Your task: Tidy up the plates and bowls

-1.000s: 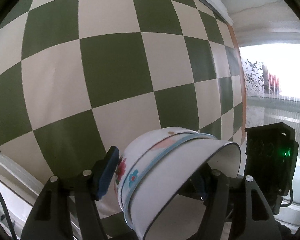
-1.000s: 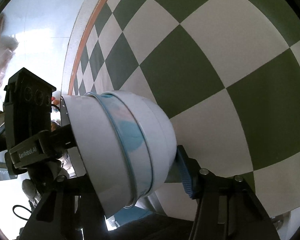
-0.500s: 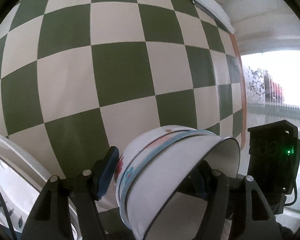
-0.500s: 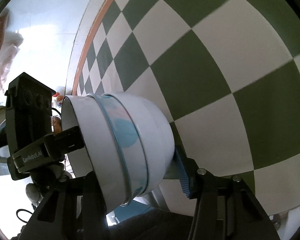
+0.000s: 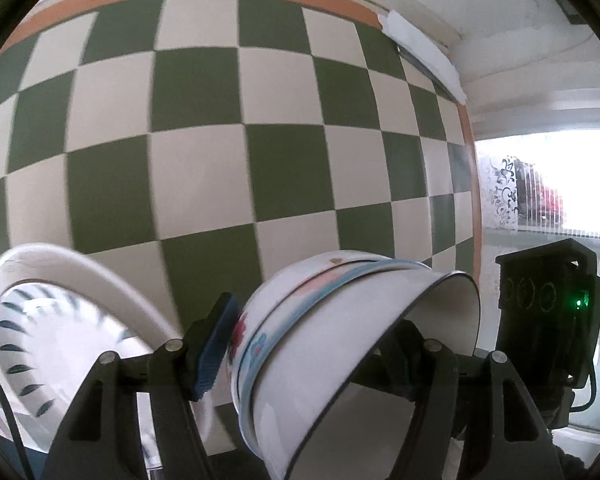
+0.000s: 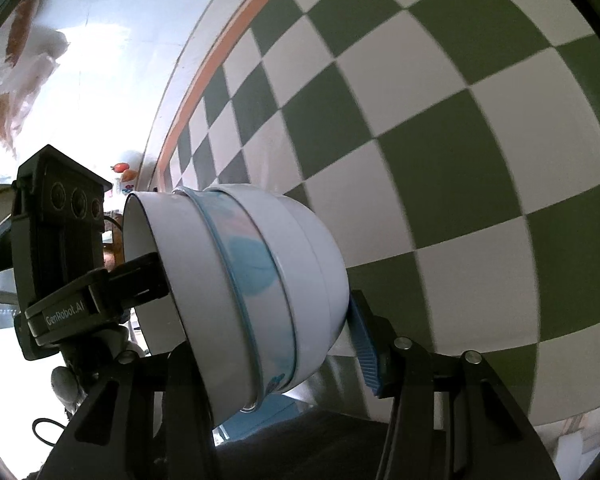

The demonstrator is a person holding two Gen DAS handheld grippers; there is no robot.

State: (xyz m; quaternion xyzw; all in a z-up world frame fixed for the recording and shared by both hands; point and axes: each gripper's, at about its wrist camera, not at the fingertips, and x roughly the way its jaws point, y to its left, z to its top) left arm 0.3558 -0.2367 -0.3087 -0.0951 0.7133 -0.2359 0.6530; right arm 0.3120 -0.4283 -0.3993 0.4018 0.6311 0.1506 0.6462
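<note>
A stack of nested white enamel bowls [image 5: 340, 340] with blue rims and flower prints lies on its side, held up off the surface by both grippers. My left gripper [image 5: 312, 344] is shut on the stack: its blue pad presses the base and its other finger reaches inside the mouth. In the right wrist view the bowl stack [image 6: 244, 292] fills the jaws of my right gripper [image 6: 268, 340], which is shut on it, with its blue pad [image 6: 362, 340] at the base. A white plate [image 5: 52, 340] with a blue leaf pattern lies at the lower left of the left wrist view.
A green and white checkered cloth [image 5: 260, 140] with an orange border covers the surface below. A bright window [image 5: 560, 184] lies to the right. Each gripper's black body shows in the other's view. Small red and orange items [image 6: 122, 170] sit far off.
Both grippers have risen with the bowl stack still held. More of the checkered cloth and its orange border shows, and the leaf-patterned plate has come into the left wrist view.
</note>
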